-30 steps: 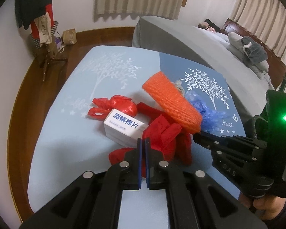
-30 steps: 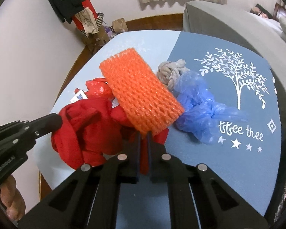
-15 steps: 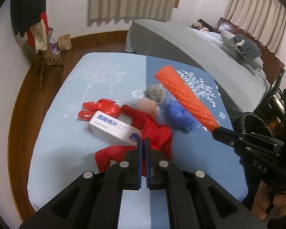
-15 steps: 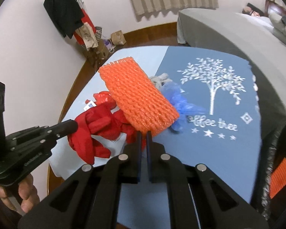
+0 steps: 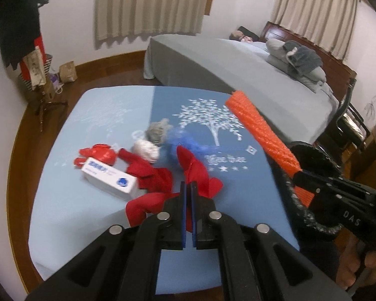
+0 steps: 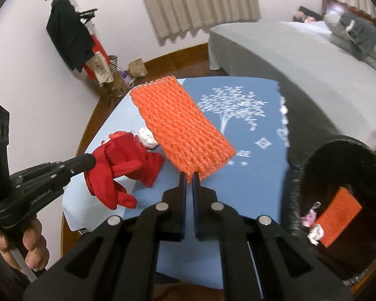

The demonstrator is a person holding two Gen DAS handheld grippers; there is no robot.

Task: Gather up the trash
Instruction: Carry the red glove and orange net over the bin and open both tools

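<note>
The right gripper (image 6: 188, 179) pinches one edge of the orange foam net (image 6: 181, 125), lifted just beside the black bin (image 6: 338, 200) – light, springy, so an edge pinch should hold it. The left gripper (image 5: 188, 190) clamps the limp red cloth (image 5: 198, 173), farther from the bin – soft, prone to dangle

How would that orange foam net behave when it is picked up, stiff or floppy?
Probably fairly springy: pinched at one edge by the right gripper, the orange foam net stands out almost flat instead of drooping. It looks light, being open mesh. Its ribbed surface likely resists slipping.
</note>
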